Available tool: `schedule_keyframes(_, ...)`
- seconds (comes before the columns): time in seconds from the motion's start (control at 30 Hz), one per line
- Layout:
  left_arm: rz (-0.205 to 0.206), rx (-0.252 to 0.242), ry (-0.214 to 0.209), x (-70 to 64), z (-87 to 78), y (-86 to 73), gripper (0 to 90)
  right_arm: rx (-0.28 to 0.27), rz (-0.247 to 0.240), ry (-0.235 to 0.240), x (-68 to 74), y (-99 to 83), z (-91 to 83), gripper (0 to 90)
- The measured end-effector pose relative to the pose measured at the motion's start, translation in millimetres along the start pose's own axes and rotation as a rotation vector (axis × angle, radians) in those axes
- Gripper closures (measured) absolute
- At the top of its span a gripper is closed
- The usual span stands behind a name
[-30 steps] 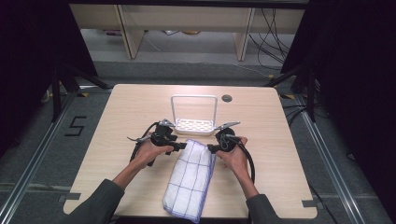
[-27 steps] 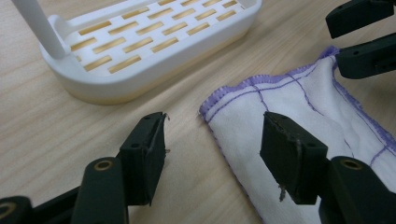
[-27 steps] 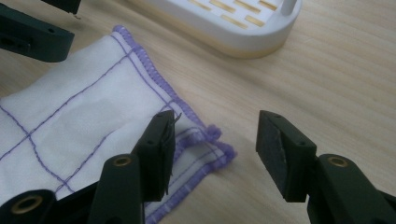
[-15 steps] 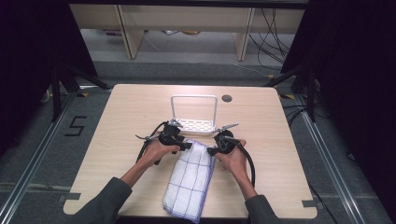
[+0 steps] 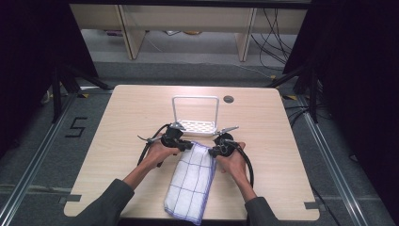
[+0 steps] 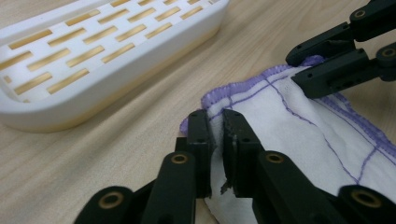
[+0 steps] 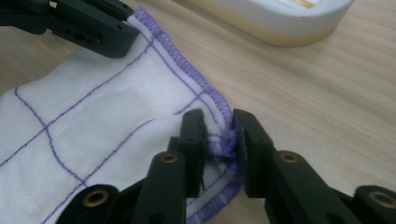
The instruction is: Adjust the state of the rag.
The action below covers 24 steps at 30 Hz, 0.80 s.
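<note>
Dim room, dark drapes either side, shelving and loose cables beyond the far edge. Pale wood tabletop [image 5: 117, 127] with rounded corners; a "5" marked on the floor at its left.

Cloth [image 5: 190, 181]: white, purple grid lines, purple stitched hem. Lies flat in a long folded strip, running from near the tabletop's middle back to the person's edge, its near end hanging just over that edge. Far end lies just short of the rack [image 5: 195, 126], a white slotted tray with a wire hoop standing over it.

Left tool [image 6: 214, 135]: jaws nearly closed, a fold of the cloth's far-left corner pinched between them. Right tool [image 7: 219, 135]: jaws likewise drawn in on the far-right corner, hem bunched in the gap. Each tool shows in the other's view at the opposite corner, low to the wood.

Reading of the hold: one corner per tool, both on the same short edge. This keeps that edge taut and level, so the cloth would rise as a sheet rather than a lump. Grips sit right at the hem, where the stitching gives the jaws something thick to bite. Likely aim is lifting this end to unfold the cloth or drape it over the hoop. Cannot tell which.

Cloth looks flat on the wood, not yet lifted.
</note>
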State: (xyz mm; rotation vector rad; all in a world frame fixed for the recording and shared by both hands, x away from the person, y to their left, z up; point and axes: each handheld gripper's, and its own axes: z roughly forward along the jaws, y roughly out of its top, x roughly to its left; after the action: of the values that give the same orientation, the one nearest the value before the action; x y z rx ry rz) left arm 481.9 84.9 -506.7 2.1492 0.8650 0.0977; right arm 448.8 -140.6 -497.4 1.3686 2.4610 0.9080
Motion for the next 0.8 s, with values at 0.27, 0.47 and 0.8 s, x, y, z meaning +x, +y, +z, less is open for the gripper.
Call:
schedule_keyframes(0.27, -0.004, -0.033, -0.009, 2.1, -14.7, -2.2, 84.9, -0.017, -0.023, 0.025, 2.0, 3.9, -0.5, 81.8)
schedule_keyframes(0.47, 0.000, -0.060, -0.004, 2.1, -32.9, -2.7, 85.2, -0.067, -0.076, 0.043, 8.2, 15.1, -8.1, 82.2)
schedule_keyframes(0.8, 0.012, -0.111, 0.006, -1.2, -63.0, -1.7, 85.2, -0.127, -0.112, 0.057, 21.5, 30.3, -13.9, 82.4)
